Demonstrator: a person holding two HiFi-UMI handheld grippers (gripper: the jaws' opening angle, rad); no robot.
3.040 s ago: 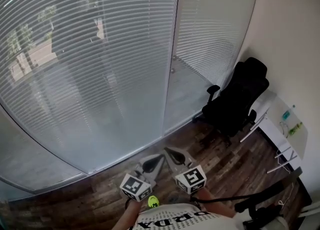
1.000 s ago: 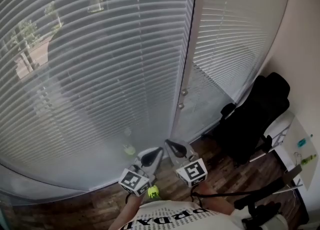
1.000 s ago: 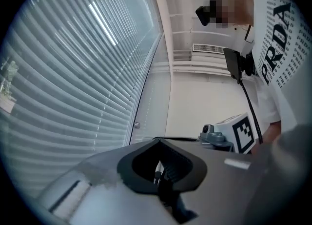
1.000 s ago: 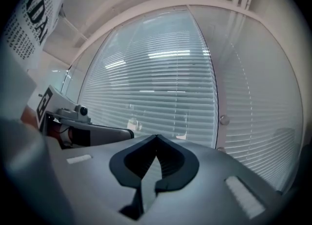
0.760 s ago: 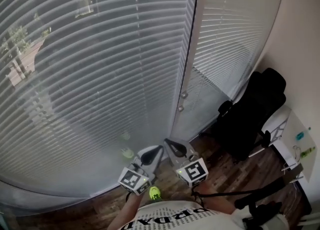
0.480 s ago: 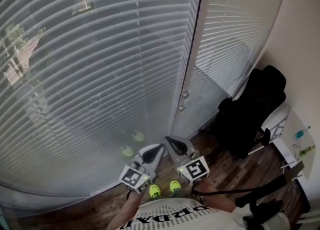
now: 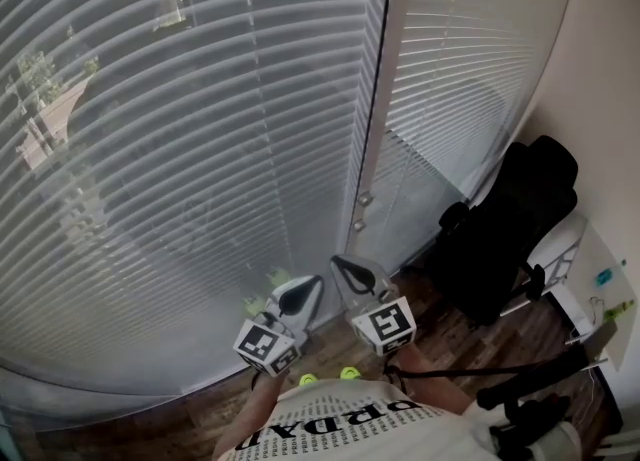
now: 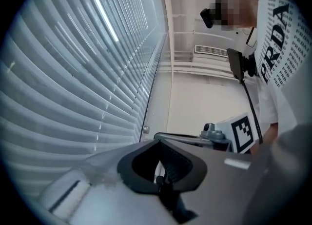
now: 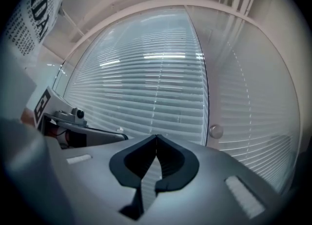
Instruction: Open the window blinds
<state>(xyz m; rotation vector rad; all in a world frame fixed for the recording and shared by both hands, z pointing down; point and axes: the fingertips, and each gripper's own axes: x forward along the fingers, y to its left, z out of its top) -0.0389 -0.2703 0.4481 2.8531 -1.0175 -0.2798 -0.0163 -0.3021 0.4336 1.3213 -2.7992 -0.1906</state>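
1. Standing at the window, the person holds both tools out low in front of the body, close to the glass but touching nothing.
2. The left tongs are closed tip to tip and empty. Their own view shows only the hollow between the pads.
3. The right tongs are likewise pressed together with nothing in them, and point toward the window frame.
4. The blinds hang fully lowered over the wide pane. Their slats are turned so that trees and a building outside show only dimly through them. A second blind covers the narrower pane to the right in the same way.
5. Two small round knobs sit on the frame between the panes, just beyond the tong tips. They may be the control, though I cannot tell that for sure, and no cord or wand can be made out.
6. As I judge it, none of the task is done. Reaching a control, gripping it and working it until the slats open or rise all remain.
7. A black office chair stands well off to the right, on the wooden floor.
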